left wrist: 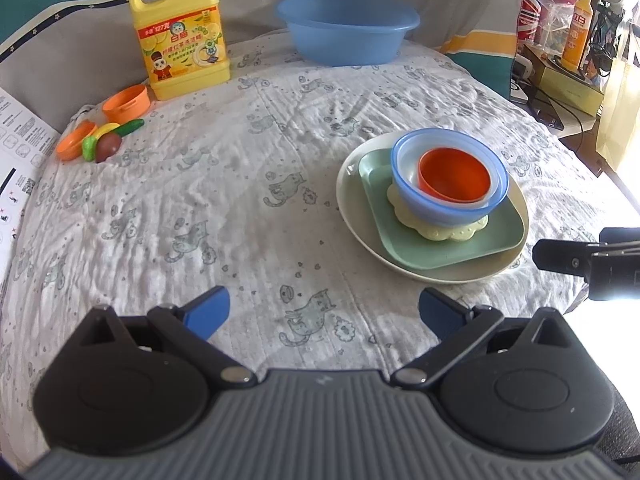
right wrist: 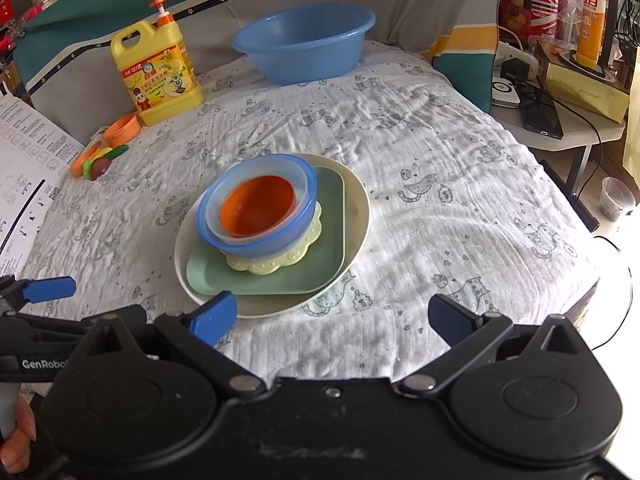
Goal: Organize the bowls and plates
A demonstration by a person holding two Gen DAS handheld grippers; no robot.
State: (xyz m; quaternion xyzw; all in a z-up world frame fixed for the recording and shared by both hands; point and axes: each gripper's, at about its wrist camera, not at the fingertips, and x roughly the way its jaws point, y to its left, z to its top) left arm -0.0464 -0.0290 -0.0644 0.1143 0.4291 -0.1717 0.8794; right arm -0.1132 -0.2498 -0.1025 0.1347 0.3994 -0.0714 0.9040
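Observation:
A stack stands on the cloth-covered table: a round cream plate, a green square plate, a pale yellow scalloped plate, a blue bowl, a clear bowl inside it, and an orange bowl innermost. My left gripper is open and empty, near and left of the stack. My right gripper is open and empty, just in front of the cream plate's near rim.
A large blue basin stands at the back. A yellow detergent jug is back left, with orange toy cups and toy food beside it. A printed sheet lies left. A cluttered side table stands right.

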